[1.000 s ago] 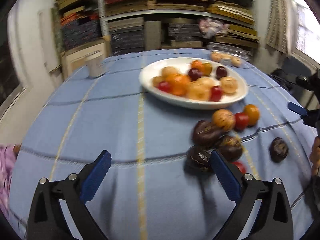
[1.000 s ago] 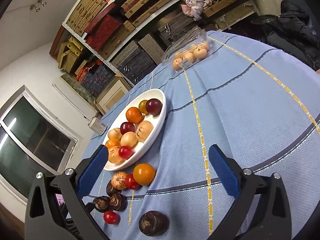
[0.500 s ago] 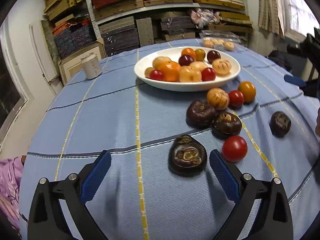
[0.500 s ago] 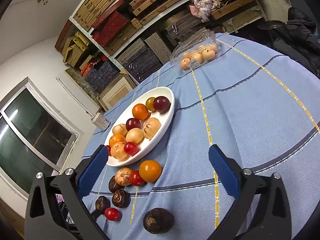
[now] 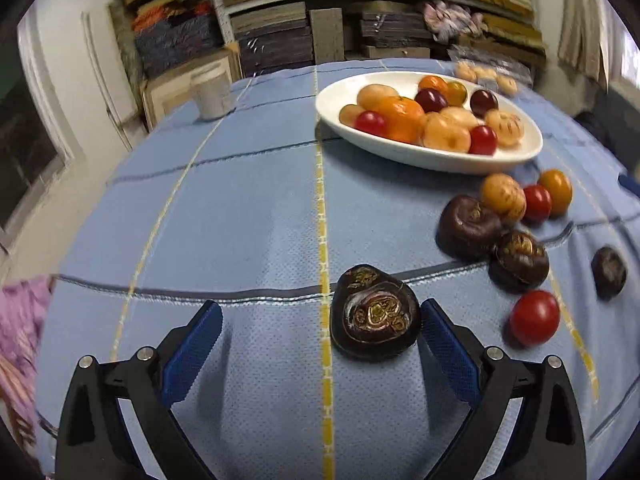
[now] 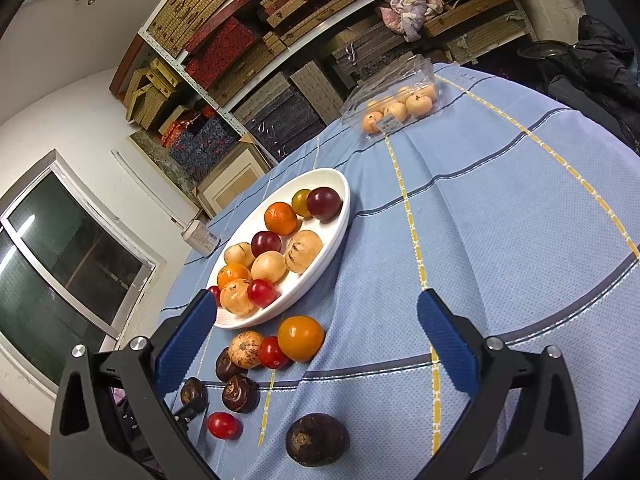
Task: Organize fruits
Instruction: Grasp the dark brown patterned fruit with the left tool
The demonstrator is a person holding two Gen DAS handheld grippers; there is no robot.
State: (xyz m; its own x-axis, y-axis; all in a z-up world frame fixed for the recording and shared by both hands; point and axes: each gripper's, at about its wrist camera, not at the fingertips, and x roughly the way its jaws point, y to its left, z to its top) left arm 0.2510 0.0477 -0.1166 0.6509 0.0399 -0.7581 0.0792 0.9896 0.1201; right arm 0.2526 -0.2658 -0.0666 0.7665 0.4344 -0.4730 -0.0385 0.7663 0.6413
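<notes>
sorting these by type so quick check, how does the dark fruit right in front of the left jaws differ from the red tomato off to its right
The dark fruit is brown-black with a pale swirled pattern; the red tomato is plain glossy red. The dark fruit is bigger and lumpy, the red tomato smaller and round. The dark fruit sits between the open jaws of the left gripper, close to its right pad; the red tomato lies outside them. Both rest on the blue tablecloth, not in the white dish.

Left tongs: black frame, blue-padded fingers, spread wide, aimed toward 12 o'clock, low over the counter. Right-hand pad sits just beside a body lying between the fingers; contact cannot be confirmed. Left pad well apart from it.

Right tongs: same black frame, blue pads, spread wide, nothing between them, held higher, view tilted.
</notes>
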